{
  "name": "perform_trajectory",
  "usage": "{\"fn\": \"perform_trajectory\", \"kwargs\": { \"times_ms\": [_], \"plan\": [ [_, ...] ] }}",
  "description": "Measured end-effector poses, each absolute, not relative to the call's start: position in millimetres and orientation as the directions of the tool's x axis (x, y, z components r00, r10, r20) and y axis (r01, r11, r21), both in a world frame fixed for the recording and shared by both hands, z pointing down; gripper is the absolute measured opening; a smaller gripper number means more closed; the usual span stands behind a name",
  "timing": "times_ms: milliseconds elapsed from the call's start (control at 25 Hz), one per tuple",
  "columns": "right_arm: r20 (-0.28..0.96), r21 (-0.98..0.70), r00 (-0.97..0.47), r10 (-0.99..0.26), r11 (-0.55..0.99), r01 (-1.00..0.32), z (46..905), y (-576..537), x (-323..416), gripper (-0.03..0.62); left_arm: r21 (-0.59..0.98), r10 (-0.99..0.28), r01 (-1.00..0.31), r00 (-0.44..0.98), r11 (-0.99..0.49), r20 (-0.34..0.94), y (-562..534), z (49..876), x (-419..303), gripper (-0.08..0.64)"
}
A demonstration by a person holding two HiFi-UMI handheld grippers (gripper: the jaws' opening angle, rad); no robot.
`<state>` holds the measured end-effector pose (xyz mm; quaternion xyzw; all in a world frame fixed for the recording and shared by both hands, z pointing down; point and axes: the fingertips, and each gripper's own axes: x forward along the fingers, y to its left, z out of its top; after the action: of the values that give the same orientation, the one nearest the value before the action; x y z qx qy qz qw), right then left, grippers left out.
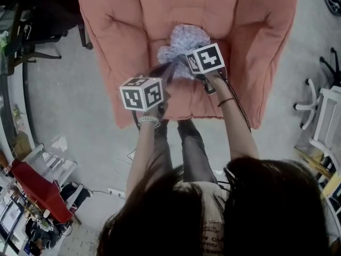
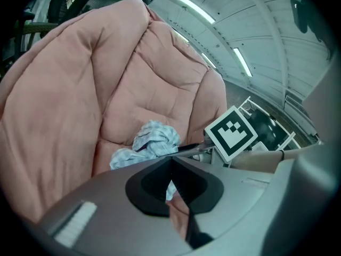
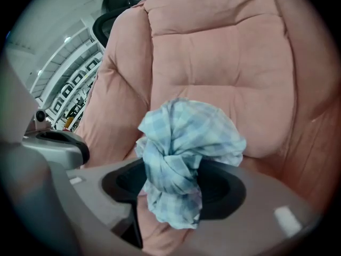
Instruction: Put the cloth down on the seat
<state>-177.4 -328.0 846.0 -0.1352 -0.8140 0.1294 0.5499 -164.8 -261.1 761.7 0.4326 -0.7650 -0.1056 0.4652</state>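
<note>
A light blue checked cloth (image 1: 184, 41) lies bunched on the seat of a pink padded armchair (image 1: 181, 97). In the right gripper view the twisted cloth (image 3: 186, 137) sits between the wide-spread jaws of my right gripper (image 3: 170, 196); they stand open around it. From above, that gripper (image 1: 182, 62) points at the cloth from the right. My left gripper (image 1: 169, 69) reaches in from the left. Its jaws (image 2: 170, 164) are closed to a narrow slit with a strip of cloth in it, and the bundle (image 2: 152, 140) lies just beyond the tips.
The armchair's thick arms (image 1: 106, 47) rise on both sides of the seat. The person's legs (image 1: 186, 148) stand at its front edge. A white chair base (image 1: 311, 105) is on the floor to the right, a red object (image 1: 40, 191) at lower left.
</note>
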Motion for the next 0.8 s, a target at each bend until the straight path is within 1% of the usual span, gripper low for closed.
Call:
{"fn": "perform_trajectory", "kwargs": {
  "times_ms": [200, 400, 680, 800],
  "plan": [
    [0.845, -0.343, -0.412, 0.339, 0.937, 0.068, 843, -331, -184, 0.300, 0.564, -0.757, -0.561, -0.190, 0.606, 0.625, -259, 764, -165, 0.005],
    [0.847, -0.341, -0.410, 0.339, 0.937, 0.070, 843, -332, -179, 0.307, 0.565, -0.758, -0.563, -0.184, 0.603, 0.626, -260, 764, -161, 0.005],
    [0.837, -0.375, -0.411, 0.361, 0.926, 0.050, 838, -330, -167, 0.307, 0.564, -0.760, -0.569, -0.181, 0.599, 0.625, -261, 759, -158, 0.005],
    [0.808, -0.411, -0.442, 0.389, 0.910, 0.050, 829, -327, -166, 0.307, 0.563, -0.759, -0.569, -0.181, 0.600, 0.626, -260, 757, -155, 0.005]
  ]
}}
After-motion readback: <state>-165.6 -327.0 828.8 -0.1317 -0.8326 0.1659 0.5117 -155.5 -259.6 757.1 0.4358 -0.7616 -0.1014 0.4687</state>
